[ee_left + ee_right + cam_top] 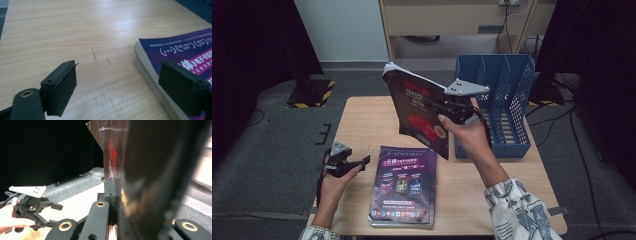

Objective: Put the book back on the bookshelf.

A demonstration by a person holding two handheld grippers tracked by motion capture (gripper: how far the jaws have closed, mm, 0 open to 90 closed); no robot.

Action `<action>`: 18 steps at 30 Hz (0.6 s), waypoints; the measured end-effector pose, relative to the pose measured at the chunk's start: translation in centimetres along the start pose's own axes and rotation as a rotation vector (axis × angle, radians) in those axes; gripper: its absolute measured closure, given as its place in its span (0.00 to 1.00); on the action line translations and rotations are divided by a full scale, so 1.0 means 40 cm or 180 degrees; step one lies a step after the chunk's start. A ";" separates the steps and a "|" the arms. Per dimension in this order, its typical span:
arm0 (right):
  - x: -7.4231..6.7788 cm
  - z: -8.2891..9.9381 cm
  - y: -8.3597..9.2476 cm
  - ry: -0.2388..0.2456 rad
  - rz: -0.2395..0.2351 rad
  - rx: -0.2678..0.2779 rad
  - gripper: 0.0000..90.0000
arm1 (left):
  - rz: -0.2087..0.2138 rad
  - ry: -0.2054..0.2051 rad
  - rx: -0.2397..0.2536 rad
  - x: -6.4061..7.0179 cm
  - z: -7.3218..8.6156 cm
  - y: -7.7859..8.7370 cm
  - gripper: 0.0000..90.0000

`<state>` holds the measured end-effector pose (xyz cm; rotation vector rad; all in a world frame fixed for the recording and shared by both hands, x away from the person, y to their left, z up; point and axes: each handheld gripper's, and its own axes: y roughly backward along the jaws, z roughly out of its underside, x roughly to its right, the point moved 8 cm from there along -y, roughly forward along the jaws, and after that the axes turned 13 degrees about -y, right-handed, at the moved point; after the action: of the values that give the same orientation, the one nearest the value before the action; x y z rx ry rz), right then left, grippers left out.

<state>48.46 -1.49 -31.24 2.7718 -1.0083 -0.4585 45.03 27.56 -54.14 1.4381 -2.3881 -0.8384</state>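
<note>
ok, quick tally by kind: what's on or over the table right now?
Books held in the air: 1, dark-covered book in the right gripper.
Books lying on the table: 2, purple stack.
File racks: 1, blue rack.
Grippers: 2, the left gripper open beside the stack.
Total: 6.

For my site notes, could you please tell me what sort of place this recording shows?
Probably an office or lab corner set up for recording: a small wooden table on grey carpet, a blue file rack beside a stack of magazines, and black curtains on both sides.
</note>
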 end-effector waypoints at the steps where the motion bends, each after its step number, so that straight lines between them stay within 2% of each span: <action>1: 0.001 -0.003 0.001 0.0017 0.0002 0.0001 0.97 | -0.0013 0.0018 -0.0011 -0.001 0.002 -0.001 0.12; 7: 0.014 -0.012 0.001 0.0026 0.0075 -0.0054 0.97 | 0.0021 0.0119 -0.0032 -0.006 0.011 -0.005 0.09; 18: 0.039 -0.037 0.049 -0.0053 0.0133 0.0101 0.97 | 0.0059 0.0129 -0.0058 -0.005 0.018 -0.007 0.09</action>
<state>48.93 -3.94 -29.71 2.7731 -1.0840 -0.4645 45.02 27.89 -54.85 1.4104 -2.3545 -0.8166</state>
